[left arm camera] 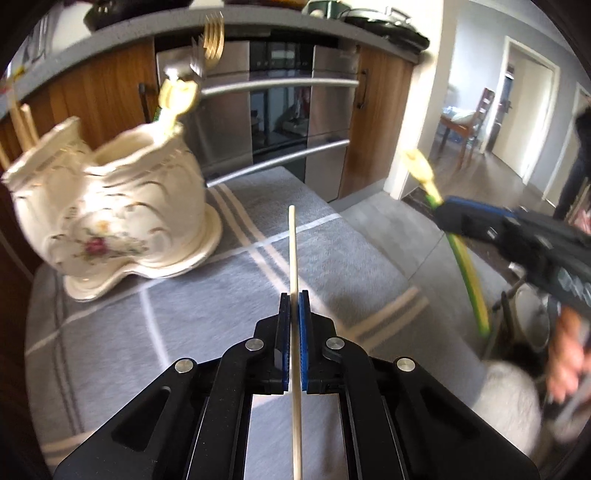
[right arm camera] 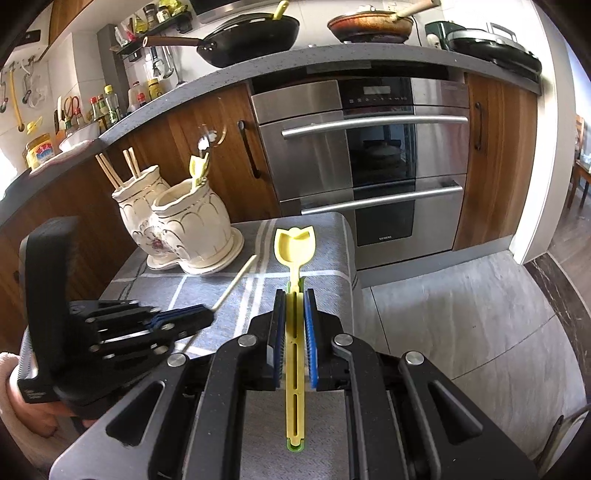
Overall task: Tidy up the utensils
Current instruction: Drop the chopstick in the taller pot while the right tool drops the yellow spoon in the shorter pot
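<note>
Left gripper (left arm camera: 294, 295): fingers pressed together on a thin pale wooden chopstick (left arm camera: 293, 251), pinched along its length, tip pointing out over the grey checked cloth (left arm camera: 177, 317) that covers the worktop.

Right gripper (right arm camera: 294, 295): fingers pinching the slotted handle of a yellow plastic tulip-shaped spoon (right arm camera: 294, 245); its bowl stands forward of the fingertips, above the cloth near the worktop's far edge.

Cream ceramic double-pot utensil holder with gold trim and a floral motif (right arm camera: 184, 221): stands on its matching saucer at the far left corner of the worktop. Left pot holds several wooden chopsticks (right arm camera: 118, 168), upright and leaning. Right pot holds a second yellow tulip spoon (right arm camera: 197, 166) and metal cutlery, blurred in the left wrist view.

Beyond the worktop: stainless steel built-in oven (right arm camera: 369, 166) with two bar handles, set in wood-fronted cabinets under a grey counter (right arm camera: 221, 81) carrying a black wok (right arm camera: 251, 33) and a brown frying pan (right arm camera: 369, 22).
</note>
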